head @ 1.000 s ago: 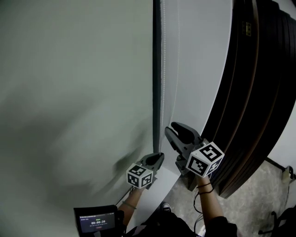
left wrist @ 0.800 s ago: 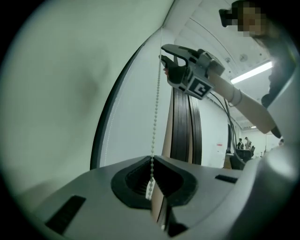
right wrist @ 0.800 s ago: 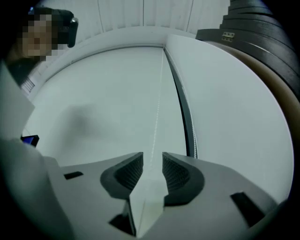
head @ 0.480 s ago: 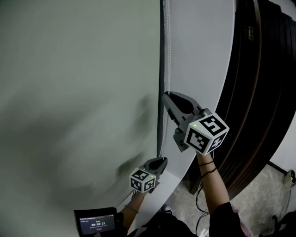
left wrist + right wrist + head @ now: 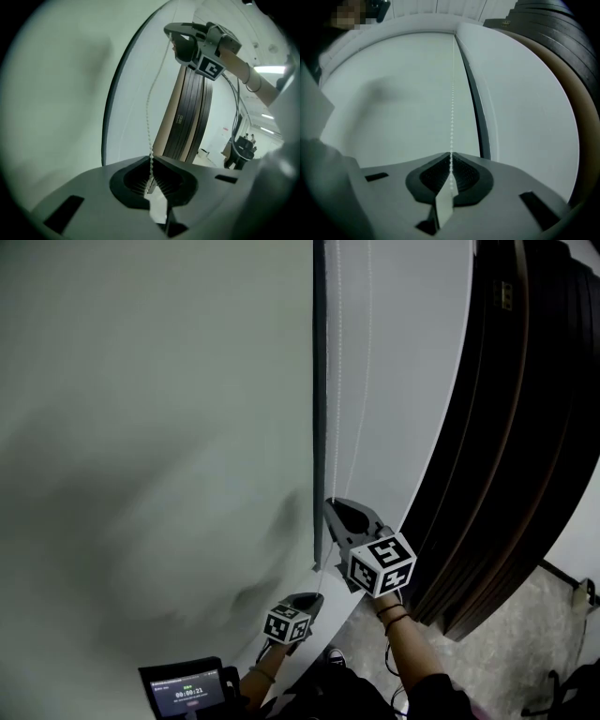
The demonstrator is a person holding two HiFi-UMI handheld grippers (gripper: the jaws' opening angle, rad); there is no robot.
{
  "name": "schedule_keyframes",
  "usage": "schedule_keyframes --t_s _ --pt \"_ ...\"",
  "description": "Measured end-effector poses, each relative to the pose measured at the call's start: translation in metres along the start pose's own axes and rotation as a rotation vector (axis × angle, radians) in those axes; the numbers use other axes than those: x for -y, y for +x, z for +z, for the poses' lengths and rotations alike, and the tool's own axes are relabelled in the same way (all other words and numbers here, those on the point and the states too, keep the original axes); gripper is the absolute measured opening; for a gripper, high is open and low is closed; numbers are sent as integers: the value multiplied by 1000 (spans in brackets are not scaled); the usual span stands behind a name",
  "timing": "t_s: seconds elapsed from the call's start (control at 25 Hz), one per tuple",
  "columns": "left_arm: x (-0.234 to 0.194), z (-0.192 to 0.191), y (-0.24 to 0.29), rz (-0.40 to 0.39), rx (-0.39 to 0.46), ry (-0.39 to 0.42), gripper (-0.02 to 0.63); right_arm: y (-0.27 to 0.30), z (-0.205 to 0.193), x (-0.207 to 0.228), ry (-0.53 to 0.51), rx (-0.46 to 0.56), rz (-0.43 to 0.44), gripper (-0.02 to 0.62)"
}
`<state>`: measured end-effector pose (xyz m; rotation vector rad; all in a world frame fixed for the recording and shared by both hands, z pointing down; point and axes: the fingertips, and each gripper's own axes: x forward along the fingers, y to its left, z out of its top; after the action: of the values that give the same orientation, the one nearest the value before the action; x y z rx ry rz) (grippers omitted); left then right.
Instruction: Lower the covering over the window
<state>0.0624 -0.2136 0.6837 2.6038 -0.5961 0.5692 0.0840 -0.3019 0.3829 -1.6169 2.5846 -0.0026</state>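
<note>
A pale green roller blind [image 5: 141, 427] covers the window at the left, edged by a dark frame strip [image 5: 319, 381]. A white bead chain [image 5: 337, 399] hangs beside that strip. My right gripper [image 5: 330, 506] is on the chain at mid height; its jaws are closing, with the chain [image 5: 452, 108] between their tips [image 5: 450, 157]. Lower down, my left gripper [image 5: 317, 598] is shut on the same chain [image 5: 149, 117], which enters its closed jaws [image 5: 151, 161]. The right gripper [image 5: 187, 37] shows above in the left gripper view.
A white wall panel [image 5: 412, 381] lies right of the chain. Dark curved slatted panels [image 5: 511, 427] stand further right, down to a speckled floor [image 5: 525, 643]. A small screen device [image 5: 185, 693] sits at the bottom left.
The right gripper, open a second ago, rose up the chain, closed on it and has come down. The left gripper has sunk a little lower.
</note>
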Motion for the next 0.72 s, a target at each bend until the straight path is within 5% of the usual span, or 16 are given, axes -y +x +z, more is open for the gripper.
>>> schedule_keyframes --t_s 0.2,0.4,0.72 --pt "1 1 -6 17 47 -3 8 -11 -73 7 97 -80 -38 21" --pt "-4 11 -20 32 88 -18 23 -8 -76 6 71 -101 -32 21" --pt "12 22 -45 28 156 -46 112 -51 -117 -12 170 -182 -60 67"
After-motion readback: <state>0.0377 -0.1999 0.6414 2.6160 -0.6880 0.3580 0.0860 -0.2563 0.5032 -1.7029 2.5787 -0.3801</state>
